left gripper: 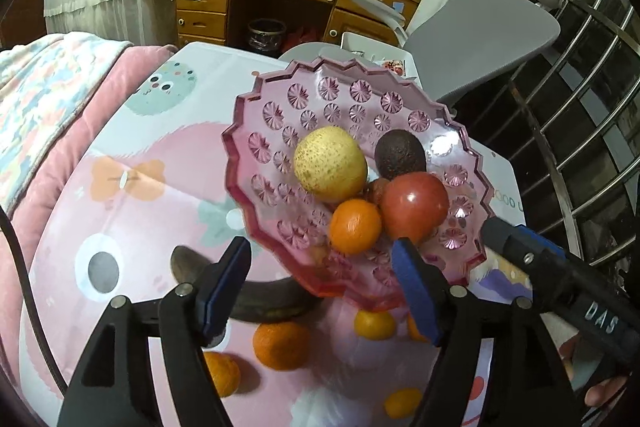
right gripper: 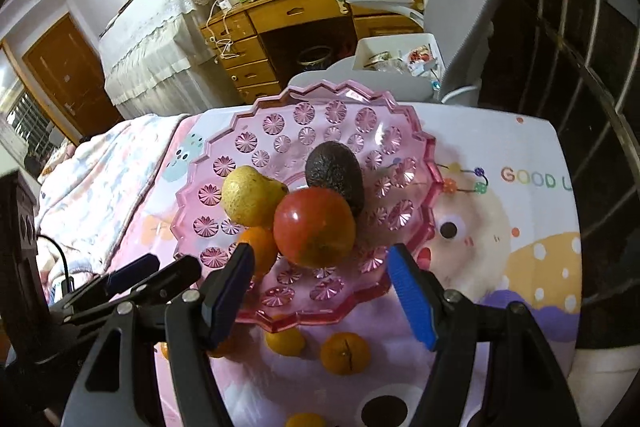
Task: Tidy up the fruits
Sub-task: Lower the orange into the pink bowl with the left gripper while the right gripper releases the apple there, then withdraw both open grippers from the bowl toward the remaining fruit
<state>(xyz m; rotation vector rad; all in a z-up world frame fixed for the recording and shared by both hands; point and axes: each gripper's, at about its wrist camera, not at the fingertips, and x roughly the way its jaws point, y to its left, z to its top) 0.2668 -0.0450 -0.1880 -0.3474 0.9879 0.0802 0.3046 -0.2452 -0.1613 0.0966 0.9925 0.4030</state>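
Status: my left claw (left gripper: 320,283) stands with its blue pads apart and nothing clamped between them. My right claw (right gripper: 320,291) is likewise spread, with nothing gripped. In both wrist views the near rim of the pink glass fruit dish (left gripper: 256,115) lies in the gap between the pads, but no pad presses on it as far as I can tell.

Dish contents: a yellow pear (left gripper: 330,163) at centre left, a dark avocado (left gripper: 400,153) to its right, a red tomato (left gripper: 414,211) below the avocado, and one mandarin (left gripper: 354,227) touching the tomato on the near side.

Fruit outside the dish: loose mandarins lie on the cartoon-print worktop cloth (left gripper: 132,211) in the lower part of the frame, under and just past the near rim. The largest loose mandarin (left gripper: 280,345) sits at lower centre in the left wrist view, below the left pad. A split-skin mandarin (right gripper: 345,353) sits at lower centre in the right wrist view, between the right claw's pads and nearer the camera than the dish. A dark, overripe banana (left gripper: 256,303) lies on the cloth at lower left, its long axis running roughly left to right across the frame, partly hidden by the left pad and the dish.

Judgement: each loose mandarin lies below and behind the fingertips, so either claw must draw back and dip to reach one. The split-skin mandarin looks best placed for the right claw.
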